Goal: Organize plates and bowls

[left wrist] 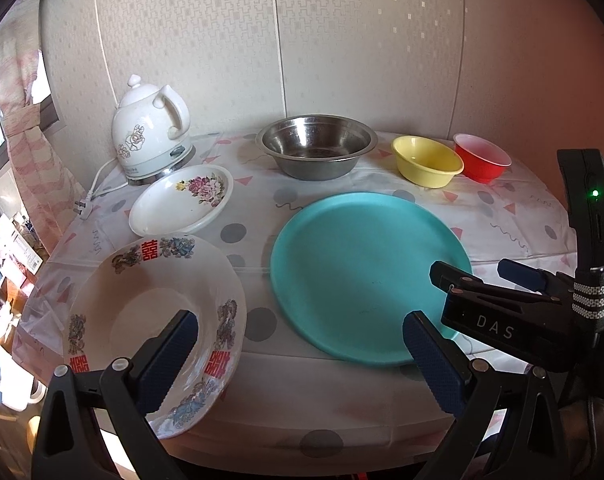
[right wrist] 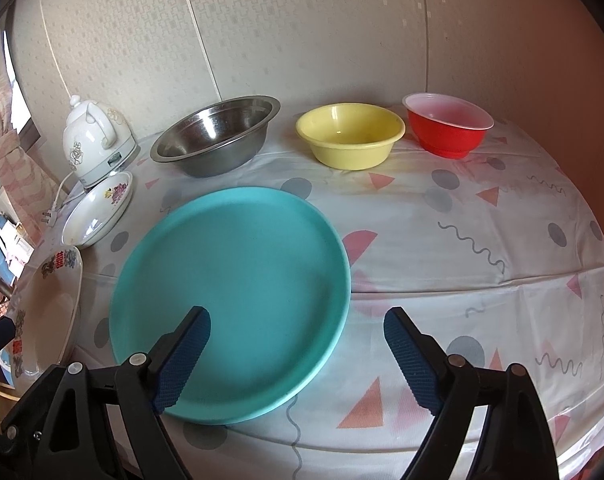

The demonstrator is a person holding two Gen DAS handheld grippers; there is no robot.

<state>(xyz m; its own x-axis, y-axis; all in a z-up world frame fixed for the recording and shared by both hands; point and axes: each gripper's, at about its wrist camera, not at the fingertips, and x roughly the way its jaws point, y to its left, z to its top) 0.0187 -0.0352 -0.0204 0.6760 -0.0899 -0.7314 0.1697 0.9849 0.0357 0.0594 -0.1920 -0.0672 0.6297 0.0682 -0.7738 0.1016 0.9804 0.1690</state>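
Observation:
A large teal plate lies in the middle of the table. To its left a white plate with red characters juts over the table's front edge, and behind that sits a small flowered dish. Along the back stand a steel bowl, a yellow bowl and a red bowl. My left gripper is open, one finger over the patterned plate. My right gripper is open, straddling the teal plate's near right rim.
A white ceramic kettle stands at the back left, its cord and plug trailing toward the left edge. The patterned tablecloth covers the table against a wall. Shelves and clutter lie beyond the left edge.

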